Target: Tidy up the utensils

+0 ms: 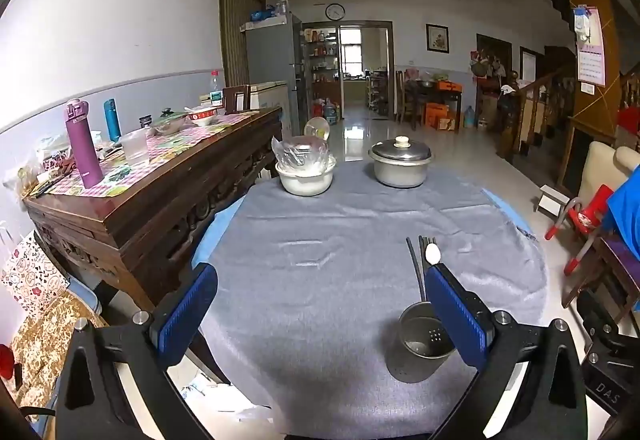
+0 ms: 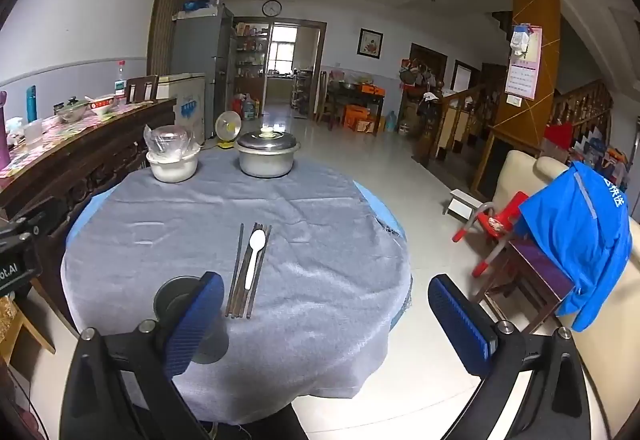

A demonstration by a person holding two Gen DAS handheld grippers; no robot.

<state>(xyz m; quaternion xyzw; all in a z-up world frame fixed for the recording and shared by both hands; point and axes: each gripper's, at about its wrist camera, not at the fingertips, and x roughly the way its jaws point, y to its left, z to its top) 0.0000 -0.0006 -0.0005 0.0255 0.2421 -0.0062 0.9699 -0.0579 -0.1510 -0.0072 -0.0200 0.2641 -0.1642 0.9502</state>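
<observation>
A white spoon [image 2: 254,256] lies on top of several dark chopsticks [image 2: 242,280] on the grey cloth of the round table [image 2: 320,232]. A metal utensil holder [image 2: 178,298] stands upright left of them, partly hidden by my right gripper's left finger. In the left wrist view the holder [image 1: 420,340] is empty, with the chopsticks [image 1: 416,264] and the spoon [image 1: 433,253] behind it, partly hidden by the right finger. My left gripper [image 1: 320,316] is open and empty above the table. My right gripper [image 2: 328,320] is open and empty over the table's near right edge.
A white bowl with a plastic-wrapped bowl on it [image 2: 173,160] and a lidded metal pot [image 2: 267,156] stand at the table's far edge. A wooden sideboard [image 1: 160,192] with bottles and dishes runs along the left. A chair with a blue jacket [image 2: 580,240] is at the right.
</observation>
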